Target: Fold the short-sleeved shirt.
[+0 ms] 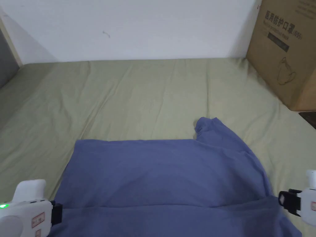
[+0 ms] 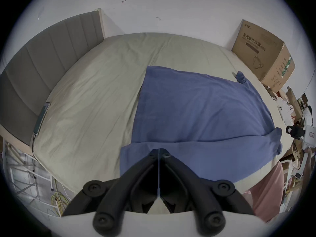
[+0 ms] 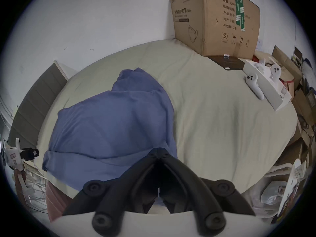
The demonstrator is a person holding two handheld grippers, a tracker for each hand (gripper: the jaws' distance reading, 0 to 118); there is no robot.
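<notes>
Pinching the near edge of the blue short-sleeved shirt, the left gripper has its two black jaws pressed together with only a thin slit between them and cloth caught at the tips. The right gripper has its jaws drawn tight at the tips too, sitting on the shirt's near right edge; whether cloth is actually clamped between them I cannot tell.

From the head view, both white gripper bodies sit at the lower corners, the left gripper at the shirt's near left corner and the right gripper by its right side. The shirt lies spread on a pale green bed sheet, a fold line running across near the front and one sleeve poking up at the far right.

The left gripper view adds a grey padded headboard and a dark flat device at the bed's edge beside it. The right gripper view adds white handheld controllers near a white box. A large cardboard box stands closed at the far right corner of the bed, against the wall.
</notes>
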